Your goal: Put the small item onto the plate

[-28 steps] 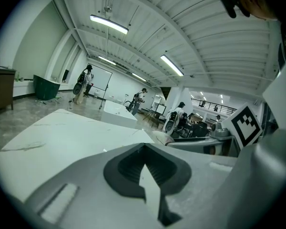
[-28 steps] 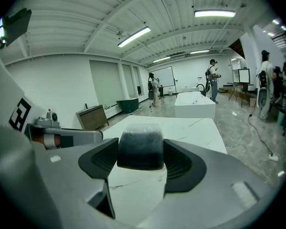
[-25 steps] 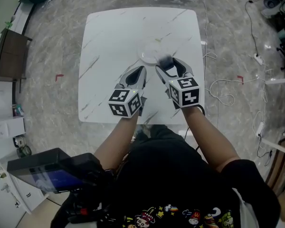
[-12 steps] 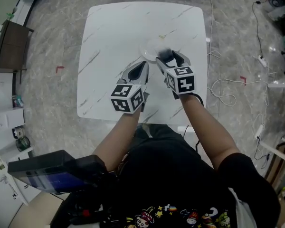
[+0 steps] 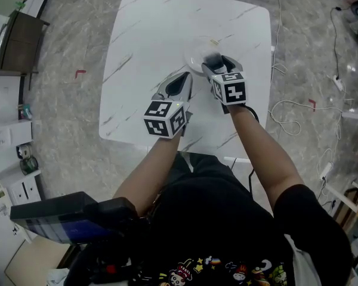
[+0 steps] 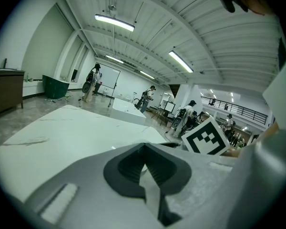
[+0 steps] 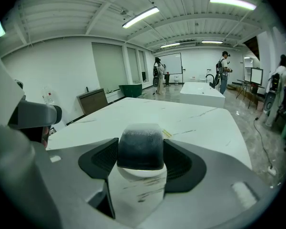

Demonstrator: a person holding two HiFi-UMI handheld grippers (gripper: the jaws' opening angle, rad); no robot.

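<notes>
Over the plate [image 5: 194, 62], right gripper [image 5: 213, 60], fingers [image 7: 182, 164] around small item [image 7: 142, 147], forearm [image 5: 258, 143] outstretched.

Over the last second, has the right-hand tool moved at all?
Yes. The right tool, holding the dark small item, has moved forward, away from the table's near edge, so it now reaches further over the plate.

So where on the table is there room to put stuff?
The table's whole left half is bare, from its left edge to the left gripper. The far-right corner is free too. It's crowded at the plate, where the right gripper holds the item.
</notes>
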